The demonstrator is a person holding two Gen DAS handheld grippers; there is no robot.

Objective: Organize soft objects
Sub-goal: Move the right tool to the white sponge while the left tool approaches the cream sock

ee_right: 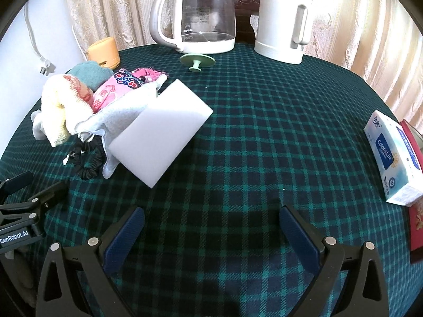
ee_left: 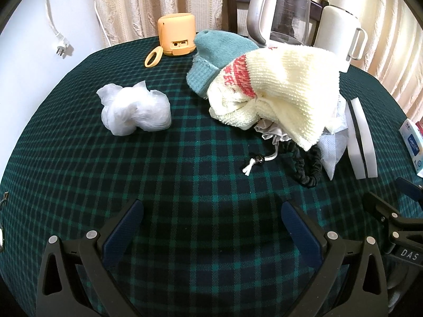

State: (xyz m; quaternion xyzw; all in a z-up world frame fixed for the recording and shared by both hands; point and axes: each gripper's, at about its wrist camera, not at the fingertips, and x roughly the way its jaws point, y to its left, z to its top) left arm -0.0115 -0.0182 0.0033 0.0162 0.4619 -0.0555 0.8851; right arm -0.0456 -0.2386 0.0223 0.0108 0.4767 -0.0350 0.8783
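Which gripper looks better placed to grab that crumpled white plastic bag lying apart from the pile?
Probably the left gripper: it is open, and the plastic bag lies ahead-left of it. The right wrist view doesn't show the bag.

The tissue pack [ee_right: 391, 155] carries "Color's Life" in white on its blue panel (the smaller print is too fine to read). The left gripper [ee_right: 15, 233] body shows "GenRobot.AI", and the right gripper [ee_left: 408, 251] body reads "DAS"; the glass kettle's [ee_right: 201, 18] markings stay illegible
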